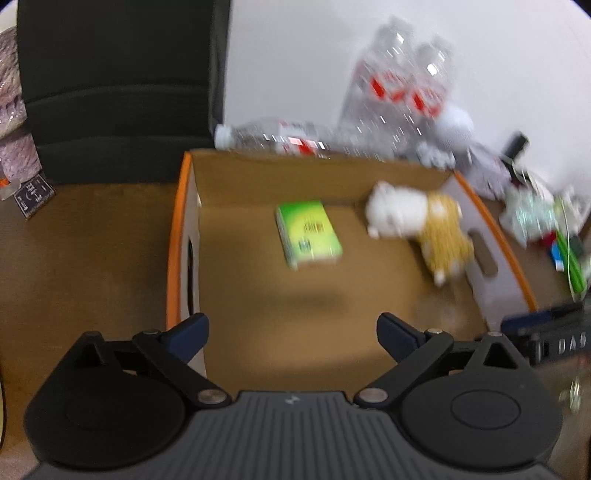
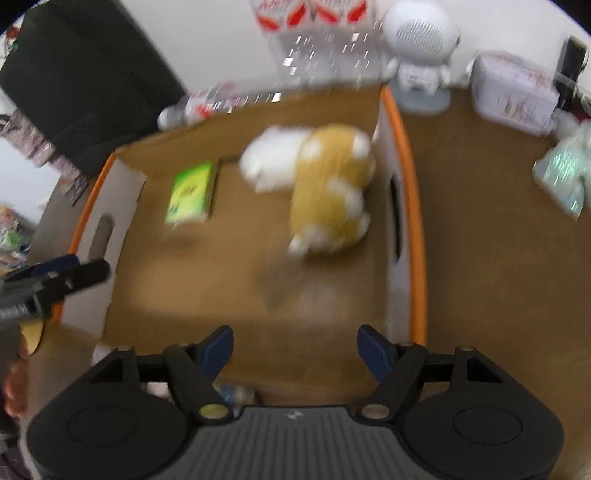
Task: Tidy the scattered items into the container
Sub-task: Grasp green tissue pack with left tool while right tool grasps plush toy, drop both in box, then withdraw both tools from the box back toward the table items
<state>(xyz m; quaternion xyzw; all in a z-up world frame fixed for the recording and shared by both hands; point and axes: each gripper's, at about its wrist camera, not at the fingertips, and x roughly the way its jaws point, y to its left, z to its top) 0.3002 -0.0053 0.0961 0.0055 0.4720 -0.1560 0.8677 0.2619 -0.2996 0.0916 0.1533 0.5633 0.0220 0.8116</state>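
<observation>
An open cardboard box with an orange rim stands on the brown table. Inside it lie a green packet and a white and yellow plush toy. My left gripper is open over the box's near part, nothing between its fingers. My right gripper is open too, above the box's near edge, with nothing in it. In the right wrist view the left gripper's fingers show at the left, over the box's left wall. Both pictures are blurred.
Clear water bottles with red labels stand behind the box, one lying down. A white round figure, a pale box and small clutter sit at the right. A dark chair is back left.
</observation>
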